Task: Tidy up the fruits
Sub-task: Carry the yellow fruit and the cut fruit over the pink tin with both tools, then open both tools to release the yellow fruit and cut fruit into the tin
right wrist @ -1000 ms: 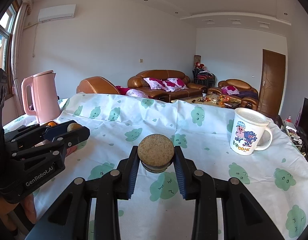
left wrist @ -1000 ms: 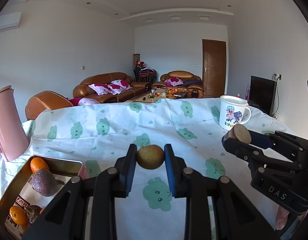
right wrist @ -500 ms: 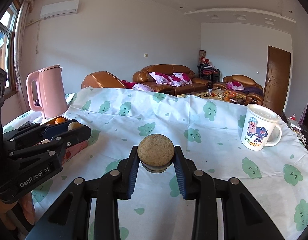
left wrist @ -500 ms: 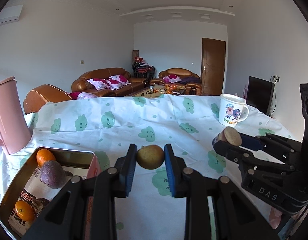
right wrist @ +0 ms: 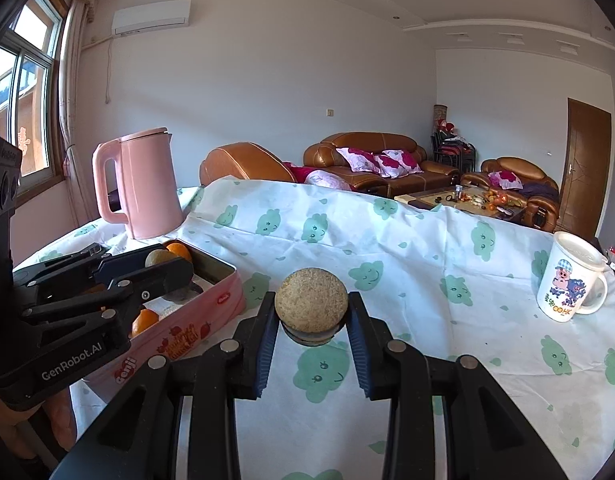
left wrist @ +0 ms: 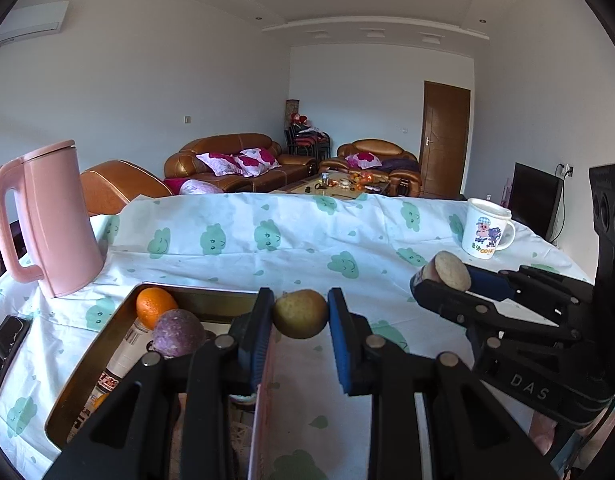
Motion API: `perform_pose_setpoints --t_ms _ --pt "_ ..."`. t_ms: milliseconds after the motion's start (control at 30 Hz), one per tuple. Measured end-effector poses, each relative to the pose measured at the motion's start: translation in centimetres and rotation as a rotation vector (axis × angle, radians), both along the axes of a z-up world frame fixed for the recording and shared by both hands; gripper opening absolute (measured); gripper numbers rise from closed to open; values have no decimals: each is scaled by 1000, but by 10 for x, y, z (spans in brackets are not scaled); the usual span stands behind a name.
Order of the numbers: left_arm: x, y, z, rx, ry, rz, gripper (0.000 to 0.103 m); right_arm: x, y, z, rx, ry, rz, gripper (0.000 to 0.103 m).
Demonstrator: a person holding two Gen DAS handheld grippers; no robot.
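Fruit tin (left wrist: 107,344) nearer now on the cloud-print tablecloth (left wrist: 307,240); both claws grip fruit.

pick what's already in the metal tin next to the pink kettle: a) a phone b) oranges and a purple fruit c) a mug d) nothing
b, since the left wrist view shows an orange and a purple fruit lying inside the tin, while the mug stands far off on the tablecloth.
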State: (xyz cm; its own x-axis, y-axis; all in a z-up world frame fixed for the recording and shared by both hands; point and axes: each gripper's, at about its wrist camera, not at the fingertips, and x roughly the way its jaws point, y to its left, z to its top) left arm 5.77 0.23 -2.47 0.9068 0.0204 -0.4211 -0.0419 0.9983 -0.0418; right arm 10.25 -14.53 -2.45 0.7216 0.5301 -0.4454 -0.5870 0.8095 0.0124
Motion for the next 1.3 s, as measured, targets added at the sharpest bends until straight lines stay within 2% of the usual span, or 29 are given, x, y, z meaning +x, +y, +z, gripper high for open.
perform_pose_setpoints --t_ms 633,1300 --pt "-24 61 2 8 6 127 29 -11 74 9 -12 -10 138 36" --pt "-25 124 -17 -24 97 214 29 -10 142 -9 -81 29 221 36"
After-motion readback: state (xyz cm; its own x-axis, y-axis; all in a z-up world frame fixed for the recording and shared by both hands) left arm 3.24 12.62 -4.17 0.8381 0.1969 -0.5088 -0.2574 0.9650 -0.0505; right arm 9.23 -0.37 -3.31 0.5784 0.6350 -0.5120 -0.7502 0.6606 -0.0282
